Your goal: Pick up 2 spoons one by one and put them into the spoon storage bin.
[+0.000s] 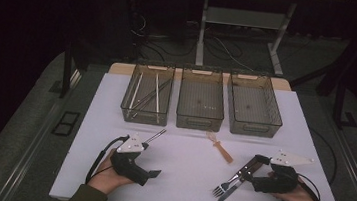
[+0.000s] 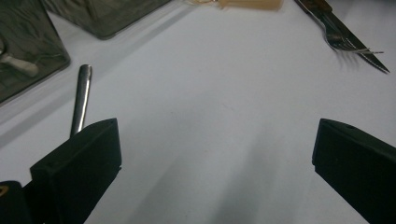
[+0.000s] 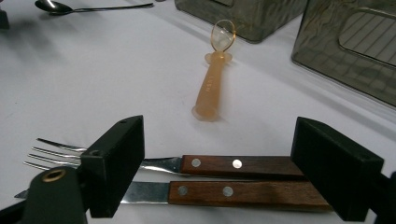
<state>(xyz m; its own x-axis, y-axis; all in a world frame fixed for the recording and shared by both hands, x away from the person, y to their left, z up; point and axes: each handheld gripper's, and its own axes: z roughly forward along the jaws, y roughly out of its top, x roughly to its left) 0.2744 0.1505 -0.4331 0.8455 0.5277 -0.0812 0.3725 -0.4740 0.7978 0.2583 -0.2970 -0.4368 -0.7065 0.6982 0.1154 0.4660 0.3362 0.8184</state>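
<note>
A fork [image 1: 221,187] and a knife [image 1: 230,191] with wooden handles lie side by side at the front right of the white table [image 1: 183,181]. My right gripper [image 1: 252,172] stands open, its jaws on either side of the fork handle [image 3: 238,164] and the knife handle [image 3: 247,192] without touching them. An orange plastic spoon [image 1: 220,147] lies just beyond, also seen in the right gripper view [image 3: 212,88]. My left gripper [image 1: 150,160] is open at the front left with nothing between its jaws [image 2: 217,140]. A metal spoon [image 2: 80,98] lies beside its left jaw.
Three translucent bins stand in a row at the back: the left bin [image 1: 124,106] holds several long thin utensils, while the middle bin [image 1: 199,124] and right bin [image 1: 276,122] look nearly bare. Open table lies between the two grippers.
</note>
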